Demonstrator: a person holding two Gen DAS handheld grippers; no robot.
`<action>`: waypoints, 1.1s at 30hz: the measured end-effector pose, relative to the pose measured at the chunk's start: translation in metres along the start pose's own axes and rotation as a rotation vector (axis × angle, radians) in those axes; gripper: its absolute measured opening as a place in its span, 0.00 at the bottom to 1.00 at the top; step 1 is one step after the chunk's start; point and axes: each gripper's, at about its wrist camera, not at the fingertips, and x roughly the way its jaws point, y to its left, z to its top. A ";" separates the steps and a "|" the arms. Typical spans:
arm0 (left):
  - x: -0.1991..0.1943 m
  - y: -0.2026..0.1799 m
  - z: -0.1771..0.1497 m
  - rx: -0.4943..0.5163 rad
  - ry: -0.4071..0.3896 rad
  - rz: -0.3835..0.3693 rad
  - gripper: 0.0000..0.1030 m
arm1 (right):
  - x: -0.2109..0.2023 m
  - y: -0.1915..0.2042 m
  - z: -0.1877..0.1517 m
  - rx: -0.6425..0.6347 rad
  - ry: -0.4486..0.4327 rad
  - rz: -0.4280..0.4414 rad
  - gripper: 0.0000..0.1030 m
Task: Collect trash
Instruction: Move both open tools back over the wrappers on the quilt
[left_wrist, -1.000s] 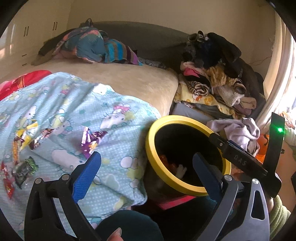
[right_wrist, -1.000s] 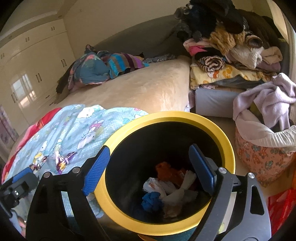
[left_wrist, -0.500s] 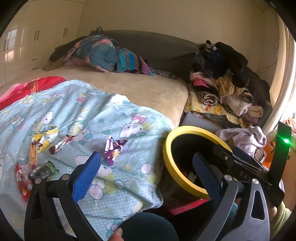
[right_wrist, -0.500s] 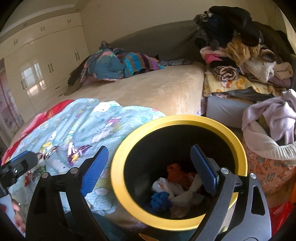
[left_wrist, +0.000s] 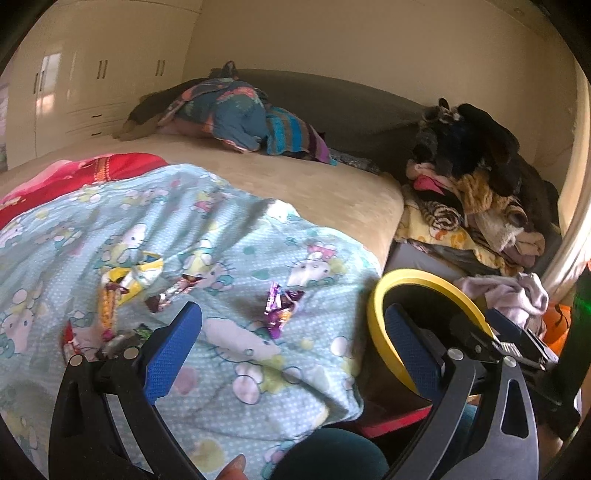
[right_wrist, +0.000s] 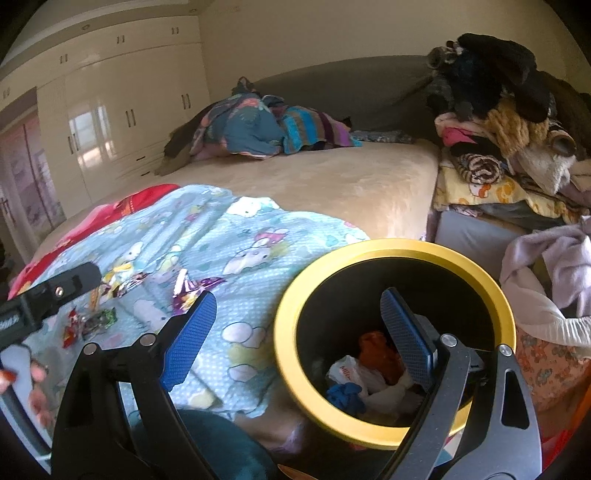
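Several candy wrappers lie on the light-blue cartoon blanket (left_wrist: 229, 236): a purple foil wrapper (left_wrist: 279, 308), a yellow one (left_wrist: 136, 275), a silver-brown one (left_wrist: 173, 291) and red and green ones (left_wrist: 110, 338). My left gripper (left_wrist: 291, 341) is open and empty, hovering over the blanket's near edge. A black bin with a yellow rim (right_wrist: 391, 251) stands beside the bed and holds crumpled trash (right_wrist: 369, 369). My right gripper (right_wrist: 299, 332) is open and empty, its right finger over the bin mouth. The purple wrapper (right_wrist: 192, 290) also shows in the right wrist view.
A beige bed (left_wrist: 295, 184) carries bunched clothes (left_wrist: 236, 118) at the far end. A tall pile of clothes (left_wrist: 476, 177) and a lavender garment (right_wrist: 554, 266) crowd the bin's right side. Cream wardrobes (right_wrist: 122, 110) line the left wall. A person's fingers (right_wrist: 37, 387) hold the left gripper.
Both grippers have swung left, away from the bin and toward the wrappers on the blanket. The bin has slid rightward in both views. Both stay open and empty.
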 end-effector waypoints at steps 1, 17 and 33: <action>-0.001 0.003 0.001 -0.005 -0.003 0.006 0.94 | 0.000 0.003 -0.001 -0.004 0.001 0.004 0.80; -0.007 0.047 0.012 -0.080 -0.038 0.087 0.94 | -0.008 0.055 -0.005 -0.117 0.011 0.095 0.80; 0.002 0.112 0.011 -0.197 -0.020 0.177 0.94 | 0.005 0.100 -0.010 -0.197 0.053 0.159 0.82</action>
